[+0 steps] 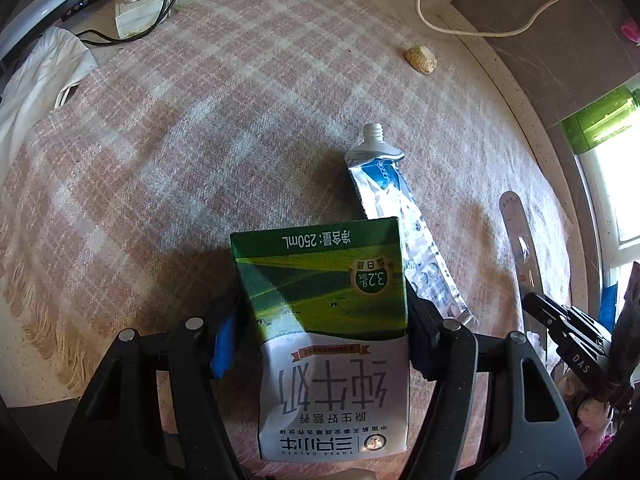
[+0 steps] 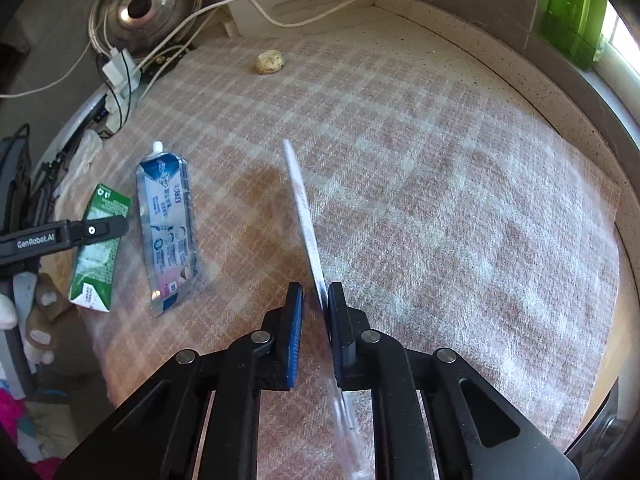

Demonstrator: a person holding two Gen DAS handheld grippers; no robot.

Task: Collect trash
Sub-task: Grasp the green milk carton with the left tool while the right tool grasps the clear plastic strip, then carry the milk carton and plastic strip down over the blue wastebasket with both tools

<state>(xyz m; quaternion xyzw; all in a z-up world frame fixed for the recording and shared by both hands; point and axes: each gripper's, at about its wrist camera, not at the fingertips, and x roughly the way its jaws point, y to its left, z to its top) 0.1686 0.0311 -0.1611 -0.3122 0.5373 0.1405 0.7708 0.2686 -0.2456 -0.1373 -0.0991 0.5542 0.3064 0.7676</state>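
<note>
Between the fingers of the left gripper (image 1: 324, 320), a green-and-white milk carton (image 1: 328, 312) was clamped, its printed face upward and its text inverted in the left wrist view. The right gripper (image 2: 316, 332) pinched a thin, flat silver wrapper (image 2: 306, 220) edge-on; the wrapper rose tilted above the cloth, its tip pointing away from the camera. Just beside the carton, a flattened toothpaste tube (image 1: 400, 216) lay on the pink plaid cloth (image 1: 180, 140), capless, its open nozzle directed away from the grippers; the carton overlapped its near part in the left wrist view. Farther back, well apart from the tube, a small beige crumpled lump (image 2: 270, 62) rested on the cloth near the far edge. Beyond the cloth, white cables (image 2: 240, 0) crossed the speckled countertop (image 2: 460, 40), and a round metal lid (image 2: 146, 4) stood against the back wall.
</note>
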